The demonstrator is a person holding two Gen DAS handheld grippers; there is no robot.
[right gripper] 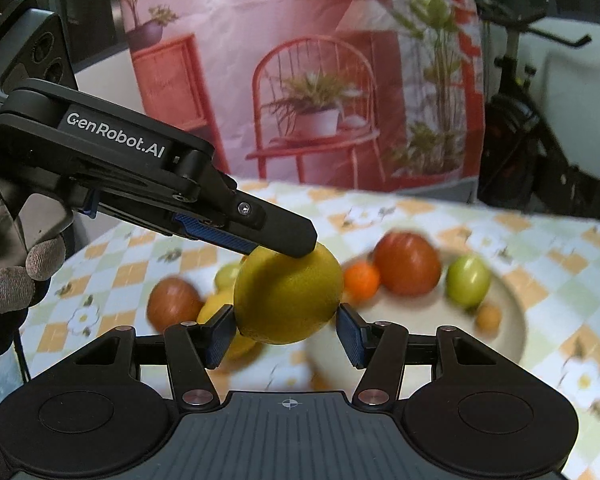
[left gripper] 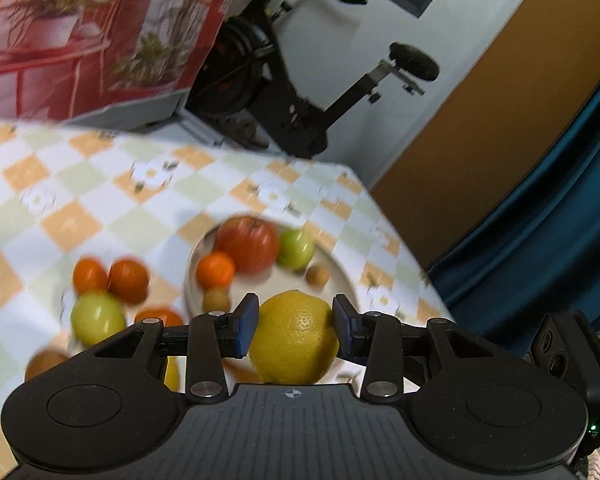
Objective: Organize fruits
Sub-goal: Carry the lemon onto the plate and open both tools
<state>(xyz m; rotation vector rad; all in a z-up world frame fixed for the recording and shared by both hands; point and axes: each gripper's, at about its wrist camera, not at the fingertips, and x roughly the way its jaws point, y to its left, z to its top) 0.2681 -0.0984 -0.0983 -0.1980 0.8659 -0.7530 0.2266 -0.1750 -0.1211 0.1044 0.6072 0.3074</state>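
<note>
Left wrist: lemon between claw pads, above plate rim.

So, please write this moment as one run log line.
left gripper: shut on round yellow lemon | right gripper: open around lemon | white round plate: five fruits | phase: handover, above table
</note>
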